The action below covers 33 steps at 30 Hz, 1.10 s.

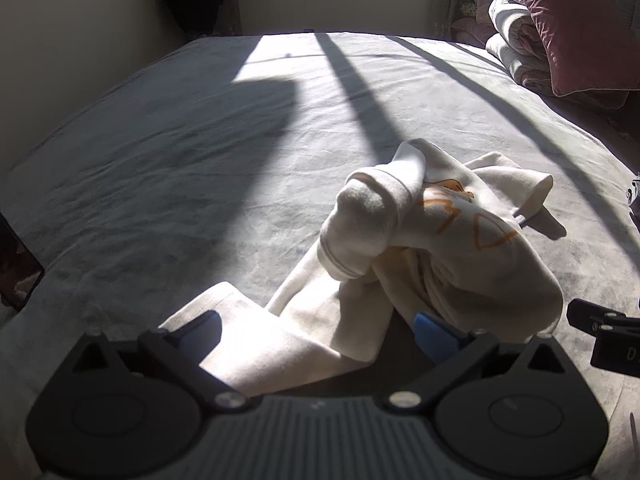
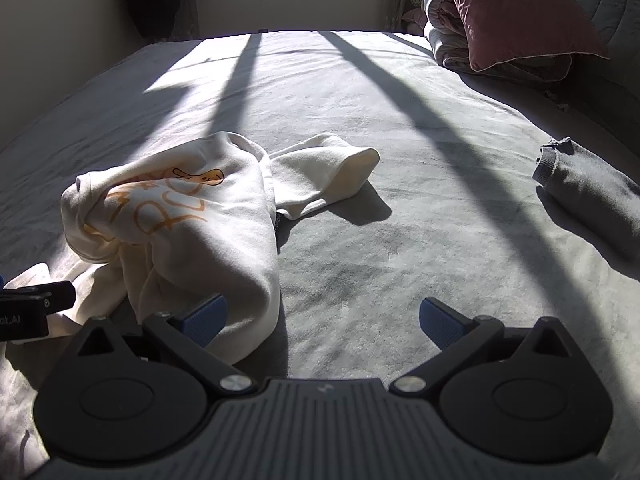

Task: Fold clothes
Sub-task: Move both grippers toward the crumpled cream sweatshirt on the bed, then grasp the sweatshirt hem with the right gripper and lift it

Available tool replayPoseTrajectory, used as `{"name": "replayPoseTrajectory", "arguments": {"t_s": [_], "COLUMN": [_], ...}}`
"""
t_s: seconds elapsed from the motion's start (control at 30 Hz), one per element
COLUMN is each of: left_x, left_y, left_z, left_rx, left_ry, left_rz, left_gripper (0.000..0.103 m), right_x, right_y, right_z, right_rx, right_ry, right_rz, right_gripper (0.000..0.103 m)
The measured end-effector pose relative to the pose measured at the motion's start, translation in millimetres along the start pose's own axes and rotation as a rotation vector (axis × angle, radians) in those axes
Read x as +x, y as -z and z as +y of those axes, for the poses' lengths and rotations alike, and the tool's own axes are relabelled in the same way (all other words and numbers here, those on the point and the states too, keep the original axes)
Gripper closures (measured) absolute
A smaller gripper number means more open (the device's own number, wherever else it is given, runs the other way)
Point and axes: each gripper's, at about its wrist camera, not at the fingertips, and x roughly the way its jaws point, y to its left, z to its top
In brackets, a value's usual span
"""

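A cream sweatshirt (image 1: 440, 240) with orange print lies crumpled on the grey bed (image 1: 200, 152). My left gripper (image 1: 316, 332) is open, its blue pads on either side of a flat part of the cloth at the near edge. In the right wrist view the same sweatshirt (image 2: 192, 232) lies left of centre, one sleeve (image 2: 332, 168) stretched to the right. My right gripper (image 2: 322, 316) is open and empty; its left pad (image 2: 206, 318) is at the garment's near edge, its right pad over bare sheet.
A folded dark grey garment (image 2: 592, 192) lies at the bed's right side. A maroon pillow (image 2: 516, 8) on stacked quilts sits at the far right corner. A window and wall are beyond the bed. The other gripper's black tip (image 1: 604, 328) shows at the right edge.
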Motion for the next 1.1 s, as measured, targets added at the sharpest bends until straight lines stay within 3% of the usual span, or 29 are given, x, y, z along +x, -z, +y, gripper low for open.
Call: {"name": "replayPoseTrajectory", "arguments": {"t_s": [0.5,0.63,0.77,0.93,1.1], "left_x": [4.2,8.6,21.9,46.1,61.9], "left_y": [0.7,-0.9,-4.2,-0.5,9.8], "left_z": [5.1,7.1,12.5,24.9,30.3], "left_rx": [0.007,0.019,0.036,0.048,0.085], "left_ry": [-0.042,-0.069,-0.104,-0.109,-0.098], "left_rz": [0.010,0.010,0.027,0.095,0.128], "left_gripper": [0.001,0.001,0.001,0.001,0.000], "right_x": [3.3,10.2,28.2,59.5,65.2], "right_y": [-0.9,-10.0,-13.0,-3.1,0.1], "right_z": [9.5,16.4,25.8,31.2,29.3], "right_rx": [-0.017,-0.006,0.010,0.046,0.049], "right_ry": [-0.032,-0.079,-0.121,-0.151,-0.160], "right_rz": [-0.001,-0.001,0.047,0.176,0.191], "right_gripper": [0.000,0.000,0.000,0.000,0.000]}}
